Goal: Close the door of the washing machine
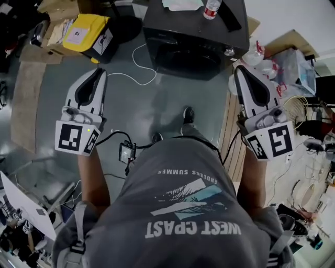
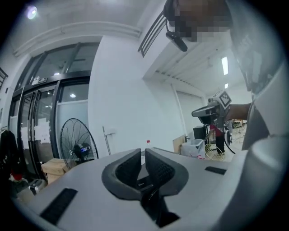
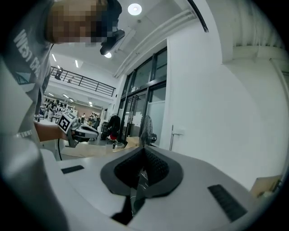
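Note:
The washing machine (image 1: 194, 32) is a dark box at the top middle of the head view, a few steps ahead of me. Its round door (image 1: 189, 58) faces me and looks flush with the front. My left gripper (image 1: 97, 71) is raised at the left, jaws shut with nothing between them. My right gripper (image 1: 239, 68) is raised at the right, also shut and empty. Both are well short of the machine. The left gripper view shows its own closed pads (image 2: 159, 169) and the right gripper (image 2: 211, 110) beyond. The right gripper view shows closed pads (image 3: 156, 164) and the left gripper (image 3: 80, 131).
A bottle (image 1: 211, 8) and a cloth lie on top of the machine. A yellow bag (image 1: 86, 31) and cardboard boxes sit at the top left. A white cable (image 1: 137, 74) trails over the floor. Wooden boards (image 1: 232, 133) and plastic bags (image 1: 268, 64) are at the right. A standing fan (image 2: 76, 143) is near glass doors.

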Motion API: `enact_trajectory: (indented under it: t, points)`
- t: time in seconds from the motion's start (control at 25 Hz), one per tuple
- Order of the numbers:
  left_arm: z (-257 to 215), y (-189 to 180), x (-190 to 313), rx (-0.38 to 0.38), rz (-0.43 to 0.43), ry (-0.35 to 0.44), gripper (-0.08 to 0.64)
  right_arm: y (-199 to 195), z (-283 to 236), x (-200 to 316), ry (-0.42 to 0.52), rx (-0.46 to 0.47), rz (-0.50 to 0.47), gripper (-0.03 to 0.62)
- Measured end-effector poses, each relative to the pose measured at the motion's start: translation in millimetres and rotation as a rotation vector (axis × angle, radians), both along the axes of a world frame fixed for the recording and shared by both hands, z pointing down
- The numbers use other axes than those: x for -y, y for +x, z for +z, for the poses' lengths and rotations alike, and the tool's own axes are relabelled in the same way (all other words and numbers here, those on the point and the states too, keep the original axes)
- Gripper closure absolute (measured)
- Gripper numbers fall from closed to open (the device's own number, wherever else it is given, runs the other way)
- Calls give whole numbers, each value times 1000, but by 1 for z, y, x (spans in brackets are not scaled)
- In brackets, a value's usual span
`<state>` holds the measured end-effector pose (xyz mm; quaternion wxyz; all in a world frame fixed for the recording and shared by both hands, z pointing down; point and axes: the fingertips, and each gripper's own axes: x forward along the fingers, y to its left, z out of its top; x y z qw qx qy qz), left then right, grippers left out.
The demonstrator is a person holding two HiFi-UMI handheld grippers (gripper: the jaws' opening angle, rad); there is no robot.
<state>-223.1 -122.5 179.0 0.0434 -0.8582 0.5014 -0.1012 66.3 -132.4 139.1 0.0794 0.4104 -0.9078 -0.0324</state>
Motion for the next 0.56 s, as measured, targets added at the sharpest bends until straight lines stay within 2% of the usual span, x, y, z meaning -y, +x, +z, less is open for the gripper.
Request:
enact_trajectory:
  t: [0.56]
  points:
    - [-9,32,-56,-19,90,31,518,28,-17,-65,34,29,75,565]
